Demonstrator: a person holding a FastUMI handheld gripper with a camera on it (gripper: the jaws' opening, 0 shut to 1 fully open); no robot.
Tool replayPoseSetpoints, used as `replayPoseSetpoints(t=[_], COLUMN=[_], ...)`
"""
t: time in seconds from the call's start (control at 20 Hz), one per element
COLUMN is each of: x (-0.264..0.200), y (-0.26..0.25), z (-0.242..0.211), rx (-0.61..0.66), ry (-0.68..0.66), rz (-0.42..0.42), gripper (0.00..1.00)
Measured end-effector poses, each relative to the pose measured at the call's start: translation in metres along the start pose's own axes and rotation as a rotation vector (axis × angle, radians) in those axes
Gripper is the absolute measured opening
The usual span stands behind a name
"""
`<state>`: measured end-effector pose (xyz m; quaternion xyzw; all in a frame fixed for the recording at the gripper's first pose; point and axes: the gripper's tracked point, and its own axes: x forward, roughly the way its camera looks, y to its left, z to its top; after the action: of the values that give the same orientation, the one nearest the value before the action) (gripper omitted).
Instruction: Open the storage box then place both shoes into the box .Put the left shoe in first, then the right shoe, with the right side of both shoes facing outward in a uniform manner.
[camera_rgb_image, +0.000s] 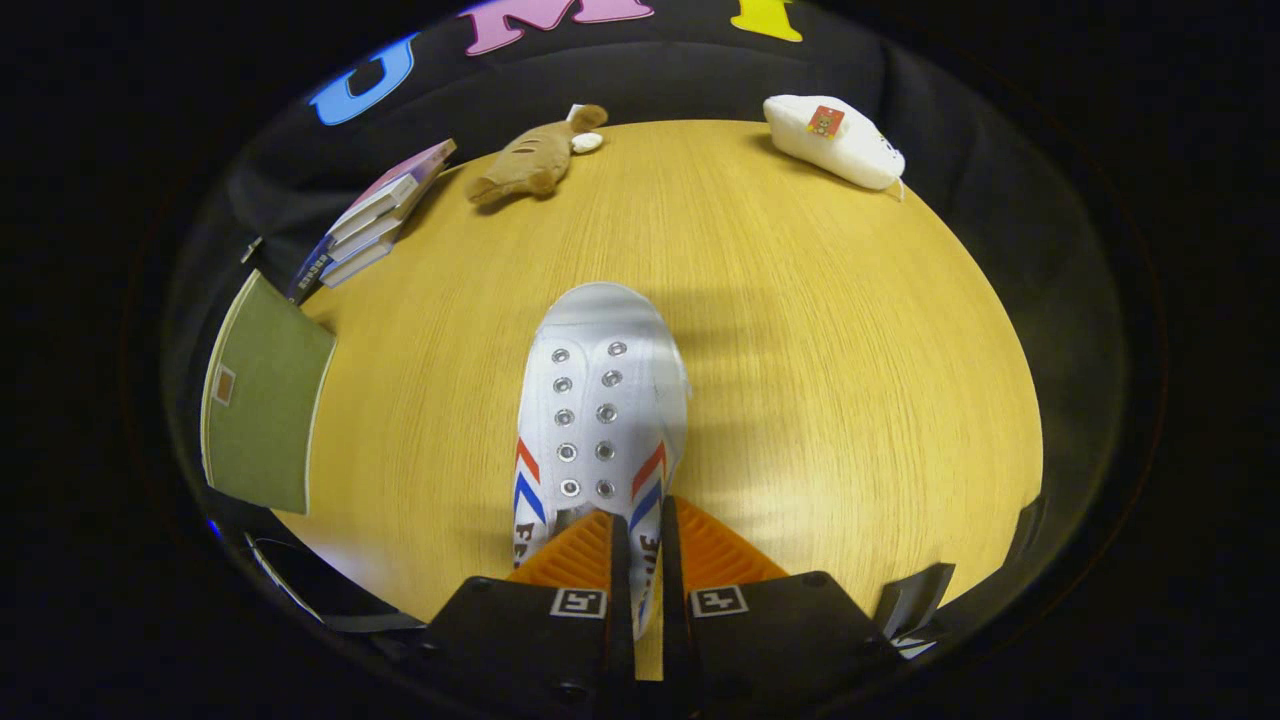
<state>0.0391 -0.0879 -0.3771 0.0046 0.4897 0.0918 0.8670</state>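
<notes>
A white shoe (603, 400) with metal eyelets and red and blue side stripes hangs toe-forward above the wooden table (820, 380). My gripper (637, 545) is shut on the shoe's side wall near the collar, both fingers pressing on a thin strip of it. The shoe's heel is hidden behind the fingers. A green storage box (262, 395) stands at the table's left edge, its flat green face toward me; I cannot tell whether it stands open.
A stack of books (375, 220) lies at the far left of the table. A brown plush toy (535, 158) rests at the far edge, and a white pouch (835, 140) with a small red tag lies at the far right.
</notes>
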Motion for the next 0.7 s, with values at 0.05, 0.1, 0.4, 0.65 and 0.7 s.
replayPoseSetpoints(t=[0.05,0.1,0.4,0.65,0.7], x=[0.002,0.001,-0.022,-0.078,-0.092], y=[-0.001,0.0,0.01,0.047,0.057], z=[-0.001,-0.001,0.015,0.042,0.047], rx=[-0.002,0.005,0.153,0.148,0.142], ry=[0.0,0.001,-0.041,-0.113,-0.128], rz=[0.0,0.005,0.024,0.033,0.035], gripper=[0.14,0.09,0.05,0.05,0.05])
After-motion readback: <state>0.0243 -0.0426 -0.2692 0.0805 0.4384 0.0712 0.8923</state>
